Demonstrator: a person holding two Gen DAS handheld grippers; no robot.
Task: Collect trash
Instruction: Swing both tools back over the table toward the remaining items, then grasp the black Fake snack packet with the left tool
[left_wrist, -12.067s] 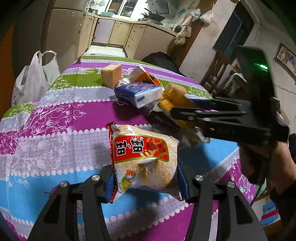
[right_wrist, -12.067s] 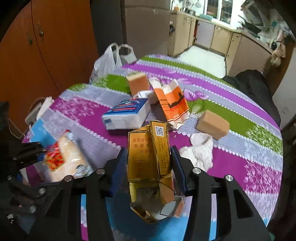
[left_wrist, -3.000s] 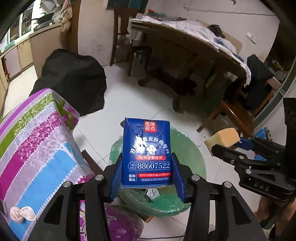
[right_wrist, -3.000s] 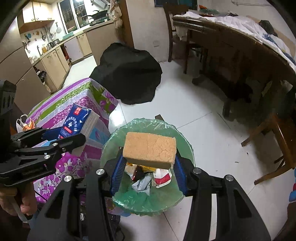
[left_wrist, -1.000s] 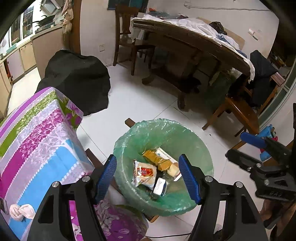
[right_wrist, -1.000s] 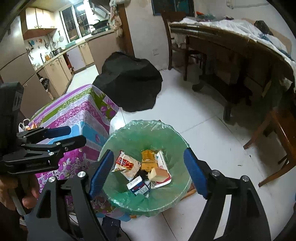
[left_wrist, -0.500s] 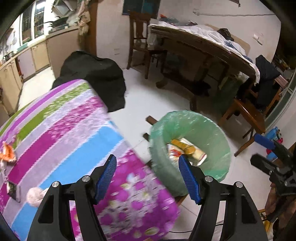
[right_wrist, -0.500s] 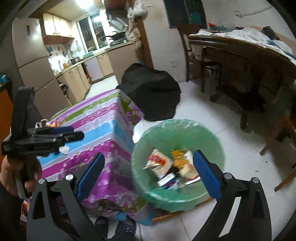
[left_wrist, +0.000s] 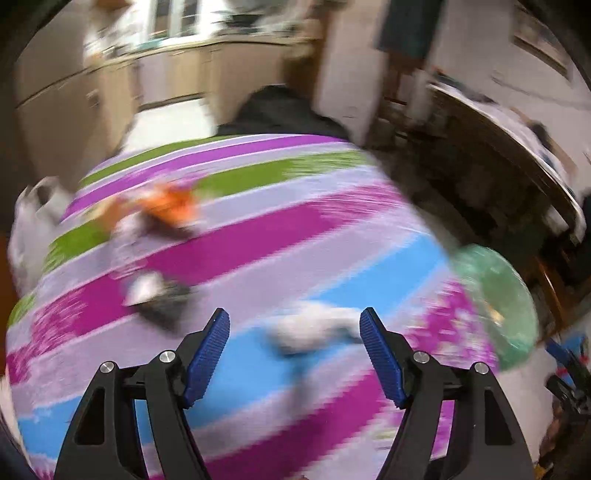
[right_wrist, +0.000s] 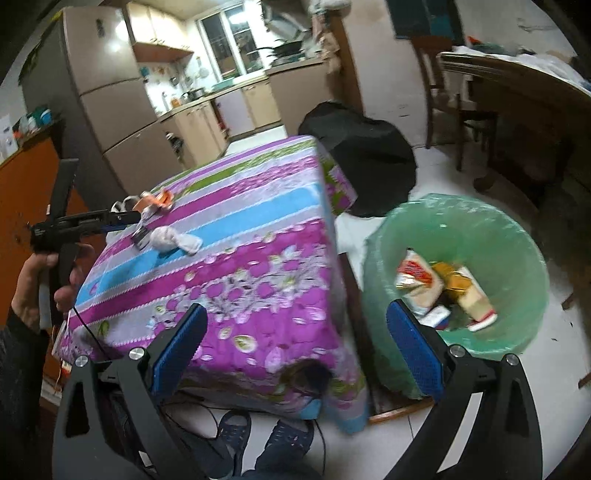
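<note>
My left gripper hovers over the striped tablecloth, empty, its jaws opening. The left wrist view is blurred. A crumpled white tissue lies on the cloth just ahead of its fingertips. Farther off lie a small dark wrapper and an orange wrapper. My right gripper is open and empty, low by the table's corner. In the right wrist view the left gripper reaches over the tissue. The green-lined bin stands on the floor to the right and holds several pieces of trash.
A white plastic bag hangs at the table's far left edge. A black covered shape sits on the floor behind the table. A dark wooden table and chair stand at right. A person's shoes are under my right gripper.
My left gripper swung away from the bin to above the tablecloth. The right gripper drifted left and lower, so the bin now sits to its right, and its jaws have spread wider.
</note>
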